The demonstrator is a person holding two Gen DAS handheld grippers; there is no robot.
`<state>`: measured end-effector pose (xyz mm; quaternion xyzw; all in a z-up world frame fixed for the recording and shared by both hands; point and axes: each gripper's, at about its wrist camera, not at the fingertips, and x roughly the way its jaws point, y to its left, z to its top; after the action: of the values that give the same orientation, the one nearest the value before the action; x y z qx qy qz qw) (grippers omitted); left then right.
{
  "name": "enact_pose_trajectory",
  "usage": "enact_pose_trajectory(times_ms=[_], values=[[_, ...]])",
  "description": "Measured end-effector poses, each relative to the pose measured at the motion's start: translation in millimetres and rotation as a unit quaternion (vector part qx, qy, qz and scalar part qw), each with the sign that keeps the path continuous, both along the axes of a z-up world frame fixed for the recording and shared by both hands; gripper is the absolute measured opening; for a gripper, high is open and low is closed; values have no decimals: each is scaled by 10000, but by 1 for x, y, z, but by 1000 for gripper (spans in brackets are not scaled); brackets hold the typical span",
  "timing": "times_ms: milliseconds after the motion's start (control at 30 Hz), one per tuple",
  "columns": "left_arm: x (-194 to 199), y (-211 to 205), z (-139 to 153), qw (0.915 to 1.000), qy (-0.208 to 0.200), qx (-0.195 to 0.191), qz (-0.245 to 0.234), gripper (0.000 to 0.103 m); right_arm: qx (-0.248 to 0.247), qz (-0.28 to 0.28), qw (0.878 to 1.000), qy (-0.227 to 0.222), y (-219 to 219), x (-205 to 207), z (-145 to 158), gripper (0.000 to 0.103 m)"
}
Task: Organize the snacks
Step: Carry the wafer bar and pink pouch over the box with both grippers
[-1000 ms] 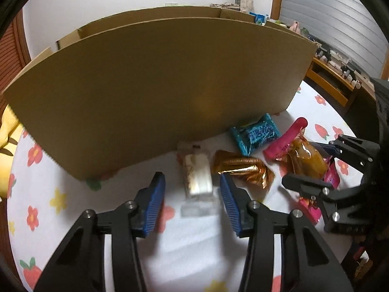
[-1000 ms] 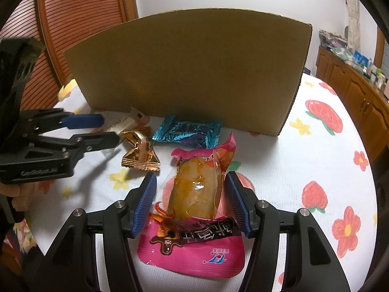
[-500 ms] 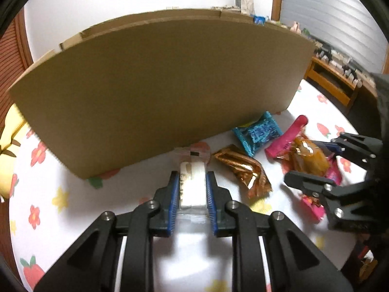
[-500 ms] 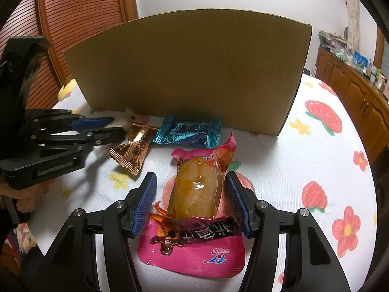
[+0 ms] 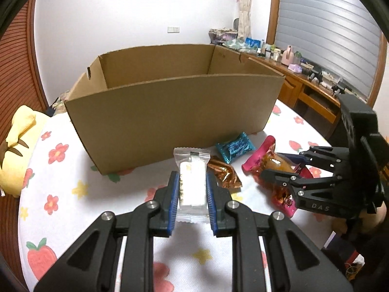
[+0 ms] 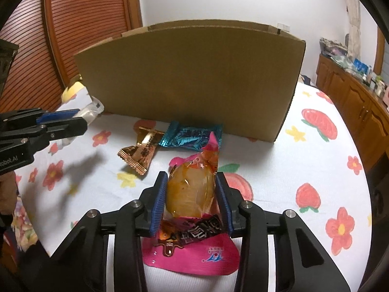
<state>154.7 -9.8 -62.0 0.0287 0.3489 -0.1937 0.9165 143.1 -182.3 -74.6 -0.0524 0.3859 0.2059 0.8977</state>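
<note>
My left gripper [image 5: 192, 180] is shut on a clear-wrapped white snack bar [image 5: 192, 182] and holds it lifted above the table, in front of the open cardboard box [image 5: 170, 112]. My right gripper [image 6: 192, 185] is shut on a pink packet with an orange snack [image 6: 190, 194], low over the table. A gold-wrapped candy [image 6: 139, 150] and a blue-wrapped candy [image 6: 192, 136] lie on the flowered cloth before the box [image 6: 194, 77]. The left gripper also shows in the right wrist view [image 6: 73, 119], and the right gripper in the left wrist view [image 5: 279, 168].
The table has a white cloth with flowers and strawberries [image 6: 316, 170]. A yellow plush [image 5: 19, 146] lies at the left table edge. A wooden sideboard with small items [image 5: 304, 77] stands at the right. A wooden slatted door [image 6: 85, 24] is behind left.
My left gripper closed on the white snack bar and lifted it up and back from the box. My right gripper closed on the pink packet.
</note>
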Motion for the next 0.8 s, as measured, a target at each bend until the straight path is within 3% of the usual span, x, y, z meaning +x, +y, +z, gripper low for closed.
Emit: enact_pose_trajectory(times_ms=[333, 800], values=[[-2, 1, 9, 9999, -106, -59, -19, 20, 14, 16, 9998, -176, -7, -10, 14, 38], [-4, 6, 43, 9988, -475, -78, 50, 20, 210, 85, 9970, -735, -15, -21, 71, 38]])
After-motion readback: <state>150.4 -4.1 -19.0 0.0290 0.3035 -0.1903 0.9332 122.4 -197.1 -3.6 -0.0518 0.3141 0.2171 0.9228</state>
